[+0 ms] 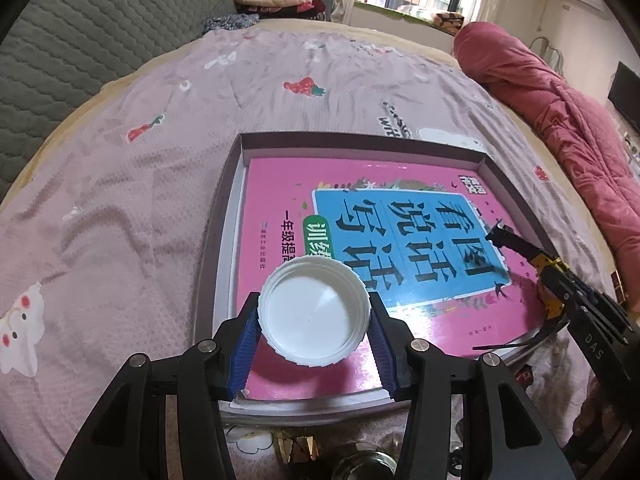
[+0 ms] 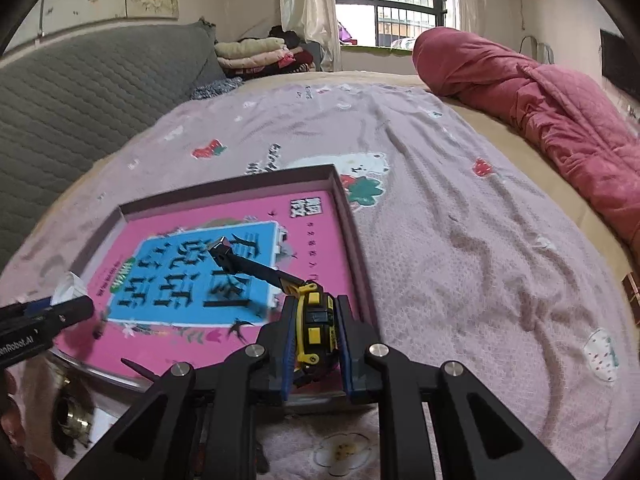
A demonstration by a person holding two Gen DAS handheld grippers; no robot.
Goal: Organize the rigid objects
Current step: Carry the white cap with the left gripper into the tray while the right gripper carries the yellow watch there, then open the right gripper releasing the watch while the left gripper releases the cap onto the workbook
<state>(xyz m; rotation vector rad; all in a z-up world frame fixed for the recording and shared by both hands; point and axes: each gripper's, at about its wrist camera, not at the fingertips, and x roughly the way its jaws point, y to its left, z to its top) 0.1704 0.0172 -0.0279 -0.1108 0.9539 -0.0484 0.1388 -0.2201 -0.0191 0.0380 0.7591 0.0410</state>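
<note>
Here we are over the bed (image 1: 120, 184), pink printed sheet spread wide, and a shallow cardboard box (image 1: 236, 184) lies on it toward the near edge. Inside the box, flat on its bottom, lies a bright pink book (image 1: 276, 208) with a blue title panel.

Left tool (image 1: 314, 322) first: its two blue-padded fingers pinch a white plastic lid (image 1: 314, 316) by its ribbed rim, hollow side facing up at us. The lid hangs over the near part of the book, just inside the box's near wall; whether it touches the cover I cannot tell.

Right tool (image 2: 316, 344) now: fingers pressed in close on a yellow and black tape measure (image 2: 314, 320), gripped by its flat sides. A dark strip of tape (image 2: 248, 264) sticks out of it, reaching across the blue panel of the book, its end hook up in the air. The tape measure sits above the near right corner of the box.

Beyond, a rolled red quilt (image 2: 540, 96) lies along the bed's far right edge, and folded clothes (image 2: 256, 54) are stacked at the far side beside the grey padded headboard (image 2: 80, 92).
</note>
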